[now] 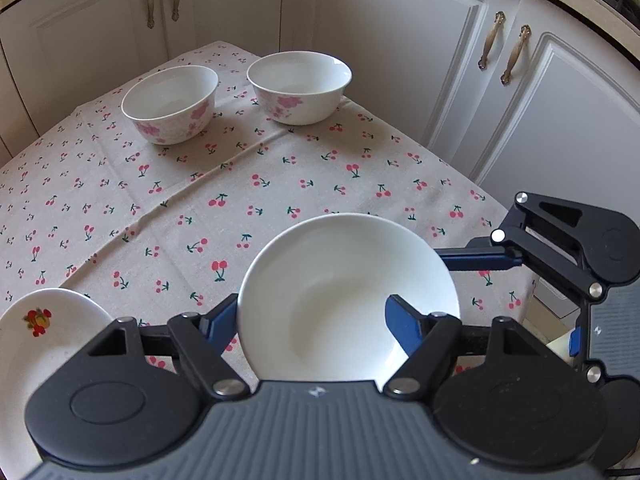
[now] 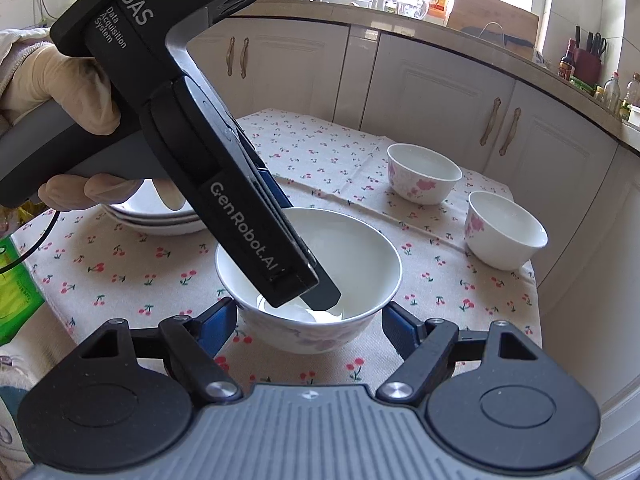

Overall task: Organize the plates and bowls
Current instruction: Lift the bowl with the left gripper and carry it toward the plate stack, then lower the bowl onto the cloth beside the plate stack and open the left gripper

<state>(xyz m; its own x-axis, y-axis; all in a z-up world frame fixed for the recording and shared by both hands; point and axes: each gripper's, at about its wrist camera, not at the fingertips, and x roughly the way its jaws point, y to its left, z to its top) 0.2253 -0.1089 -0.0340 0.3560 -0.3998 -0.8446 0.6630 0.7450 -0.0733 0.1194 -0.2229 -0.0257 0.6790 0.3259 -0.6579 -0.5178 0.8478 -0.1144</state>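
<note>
Nearest item: the left gripper stands with its jaws wide apart across the rim of the plain white bowl. One finger is outside the left wall and the other hangs inside the hollow. Nothing is clamped.

The right gripper is likewise spread open, with the same bowl sitting between its fingers at lower centre of its view. The bowl appears to rest on the cherry-print tablecloth, though contact underneath cannot be confirmed.

Hazards noted:
- Two tools crowd one bowl. If both close or shift together, fingers may knock against each other or lever the bowl over.
- The wall looks glazed and curved. A pinch on the rim from one side could slip, or tilt the bowl when lifted.
- The cloth shows a crease across mid-frame. Dragging rather than lifting could bunch it and disturb other items.

To the lower left of the left view lies a plate with a fruit print. The right view shows it as part of a stack, partly hidden behind the gloved hand. A sideways swing could strike that stack.

Farthest, two flowered bowls stand apart near the table's far edge, close to the cupboard doors. A hard placement there could push one off.
</note>
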